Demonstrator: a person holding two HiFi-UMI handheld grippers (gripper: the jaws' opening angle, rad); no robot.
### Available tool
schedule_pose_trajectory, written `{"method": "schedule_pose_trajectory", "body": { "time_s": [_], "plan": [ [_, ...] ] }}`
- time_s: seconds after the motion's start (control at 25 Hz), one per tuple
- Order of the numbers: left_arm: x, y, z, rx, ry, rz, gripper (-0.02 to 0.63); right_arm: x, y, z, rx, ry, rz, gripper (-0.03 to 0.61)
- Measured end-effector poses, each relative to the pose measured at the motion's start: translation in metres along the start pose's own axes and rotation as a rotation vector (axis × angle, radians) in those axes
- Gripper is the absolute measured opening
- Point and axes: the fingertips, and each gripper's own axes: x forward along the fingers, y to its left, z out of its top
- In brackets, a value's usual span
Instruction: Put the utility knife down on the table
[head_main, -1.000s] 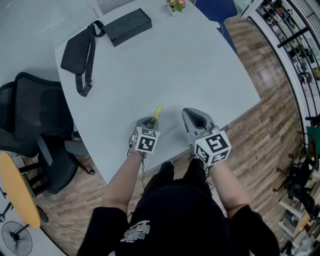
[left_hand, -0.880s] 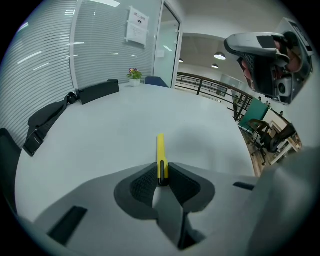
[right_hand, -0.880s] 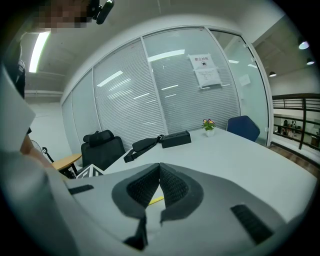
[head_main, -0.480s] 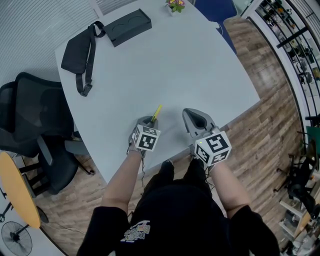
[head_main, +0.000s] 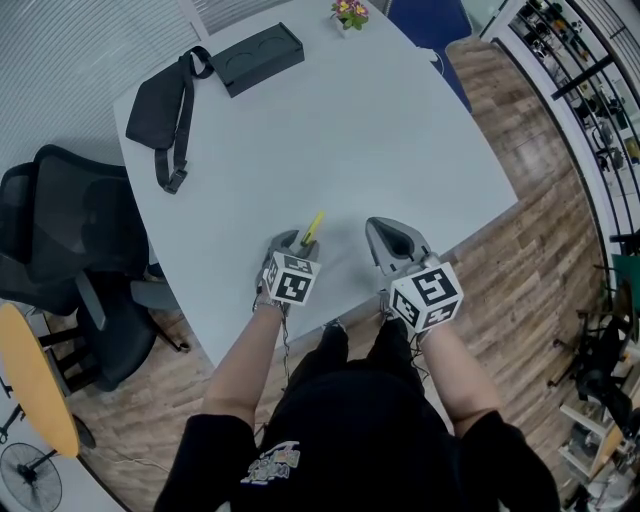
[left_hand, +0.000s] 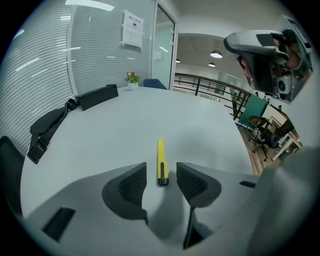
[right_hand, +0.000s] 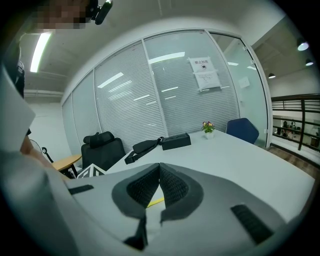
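The yellow utility knife (head_main: 314, 226) lies flat on the grey table (head_main: 350, 130) near its front edge. In the left gripper view the knife (left_hand: 160, 161) points away from me, its near end in the gap between the jaws. My left gripper (head_main: 293, 243) has just been opening. Its pads (left_hand: 134, 184) now stand apart on either side of the knife without touching it. My right gripper (head_main: 392, 238) rests to the right of the knife, shut with nothing in it. In the right gripper view its pads (right_hand: 146, 186) meet, and a strip of yellow shows beyond them.
A black sling bag (head_main: 160, 105) and a black case (head_main: 262, 52) lie at the table's far left. A small flower pot (head_main: 350, 12) stands at the far edge. Black office chairs (head_main: 70, 230) and an orange round table (head_main: 30, 380) are on the left.
The left gripper's jaws have spread apart and let go of the knife, which stays on the table. Neither hand has shifted.
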Motion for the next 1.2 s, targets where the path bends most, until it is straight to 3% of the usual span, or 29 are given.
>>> {"method": "schedule_pose_trajectory", "body": {
  "time_s": [0.28, 0.6, 0.84, 1.08, 1.2],
  "plan": [
    [-0.03, -0.004, 0.025, -0.002, -0.102, 0.004, 0.178, -0.002, 0.007, 0.006, -0.013, -0.011, 0.009, 0.003],
    [-0.087, -0.004, 0.071, -0.039, -0.291, 0.032, 0.176, -0.008, 0.017, 0.02, -0.046, -0.037, 0.021, 0.003],
    [-0.14, 0.001, 0.096, -0.13, -0.443, 0.057, 0.17, -0.017, 0.025, 0.032, -0.059, -0.068, 0.038, 0.003],
    [-0.188, 0.002, 0.106, -0.167, -0.552, 0.137, 0.044, -0.028, 0.036, 0.043, -0.083, -0.09, 0.079, 0.003],
    [-0.209, -0.003, 0.107, -0.186, -0.592, 0.176, 0.01, -0.036, 0.042, 0.052, -0.105, -0.11, 0.108, 0.003]
  ]
}}
